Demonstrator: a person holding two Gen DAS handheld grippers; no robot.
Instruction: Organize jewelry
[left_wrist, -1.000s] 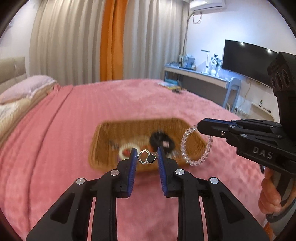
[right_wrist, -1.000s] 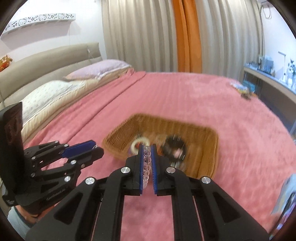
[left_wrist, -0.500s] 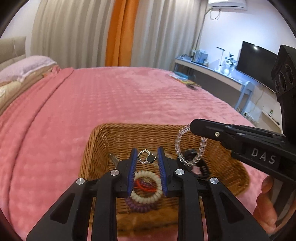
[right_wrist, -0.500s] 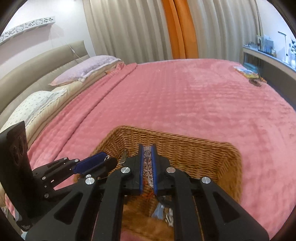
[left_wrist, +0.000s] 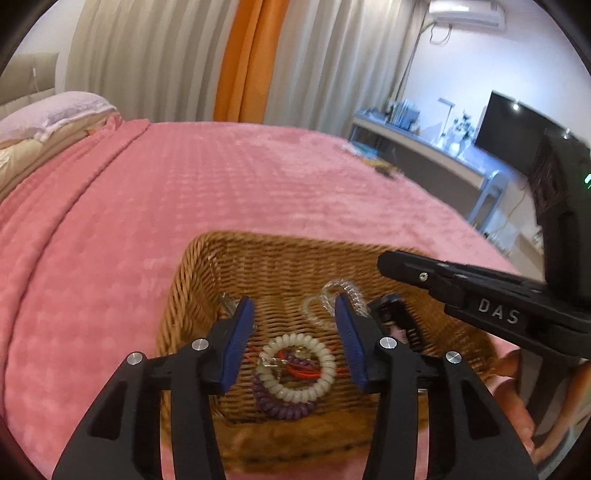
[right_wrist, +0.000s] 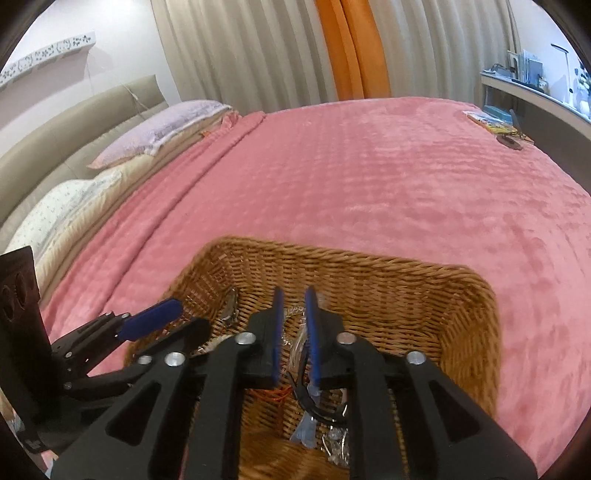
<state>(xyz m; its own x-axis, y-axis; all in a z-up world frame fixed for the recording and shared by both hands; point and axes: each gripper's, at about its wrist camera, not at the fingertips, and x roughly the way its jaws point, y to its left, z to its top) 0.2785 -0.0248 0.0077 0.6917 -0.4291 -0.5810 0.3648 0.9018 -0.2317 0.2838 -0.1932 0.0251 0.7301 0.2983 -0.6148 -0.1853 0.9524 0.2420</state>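
Note:
A brown wicker basket (left_wrist: 280, 254) sits on the pink bed; it also shows in the right wrist view (right_wrist: 399, 273). My left gripper (left_wrist: 293, 321) is open and empty above the basket. Below it lie a cream coil hair tie (left_wrist: 297, 367), a purple coil tie (left_wrist: 280, 406), red thread and a small ring. A clear bead bracelet (left_wrist: 332, 295) lies on the basket floor beside a black hair clip (left_wrist: 397, 319). My right gripper (right_wrist: 294, 314) is slightly open and empty over the basket; it shows in the left wrist view (left_wrist: 391, 264). The bracelet (right_wrist: 295, 341) lies under it.
The pink blanket (right_wrist: 369, 177) covers the bed around the basket. Pillows (right_wrist: 162, 129) and a headboard are at the far left. A desk (left_wrist: 417, 147), a TV (left_wrist: 513, 129) and curtains stand behind. A small dark item (right_wrist: 511, 140) lies at the bed's far right.
Both grippers opened over the basket. The left one let go of its black and silver pendant, and the right one let go of the clear bead bracelet, which now lies in the basket.

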